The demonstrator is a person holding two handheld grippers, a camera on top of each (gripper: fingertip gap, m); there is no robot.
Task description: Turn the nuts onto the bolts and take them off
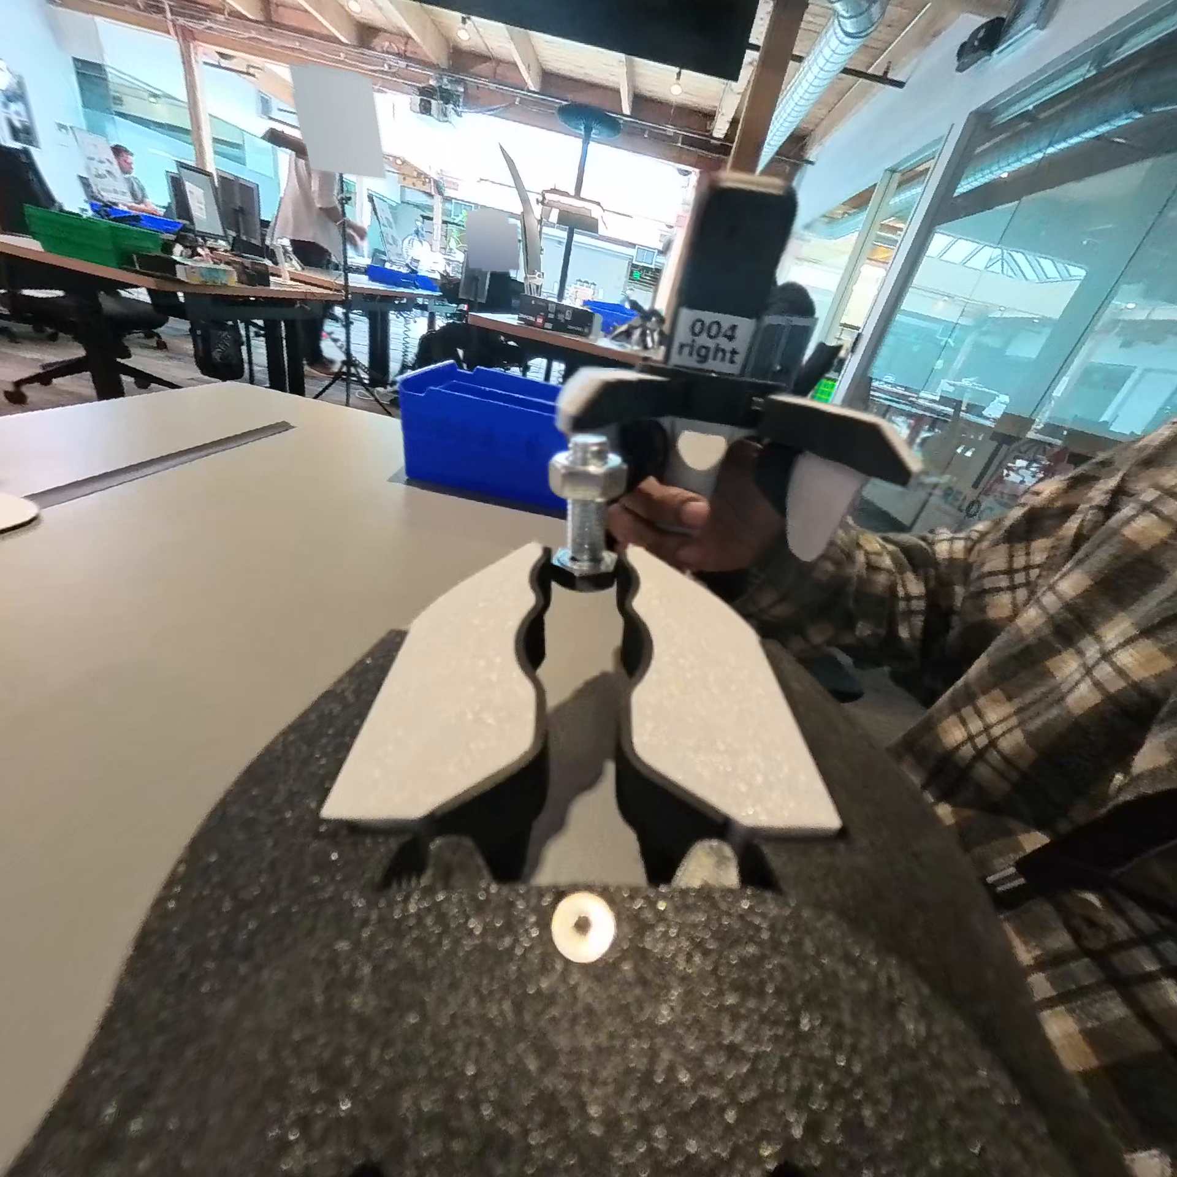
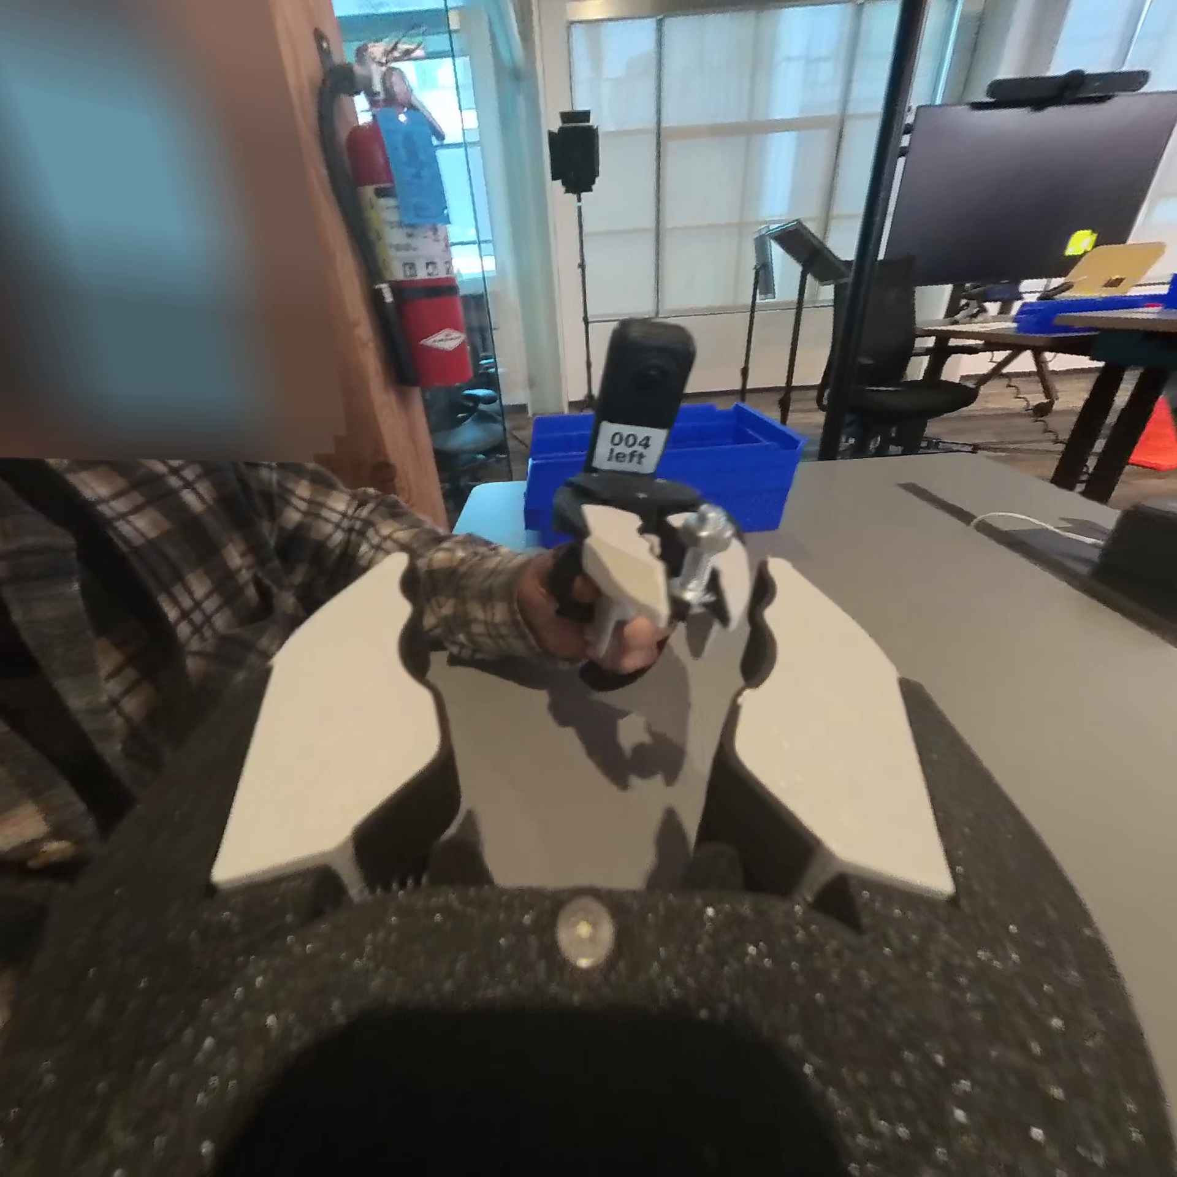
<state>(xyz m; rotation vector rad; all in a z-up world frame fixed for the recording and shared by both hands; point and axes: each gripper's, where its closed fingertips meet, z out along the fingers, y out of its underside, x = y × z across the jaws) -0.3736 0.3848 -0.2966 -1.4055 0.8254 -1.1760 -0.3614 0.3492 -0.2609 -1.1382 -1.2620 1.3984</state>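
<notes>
Pinching the bolt (image 1: 583,534) upright by its head at its fingertips, the left gripper (image 1: 583,576) steadies it so the wide-open, empty right gripper (image 1: 732,439) just beyond can turn the nut (image 1: 587,479).

Bolt head (image 1: 581,563) hidden between fingertips

Bench (image 1: 191,573) bare and passable left of the bolt (image 1: 581,509). Blue bin (image 1: 471,439) blocks the far edge behind it. Right claw (image 1: 732,433), spread wide, crowds the bolt's top; plaid sleeve (image 1: 955,637) fills the right edge.
</notes>
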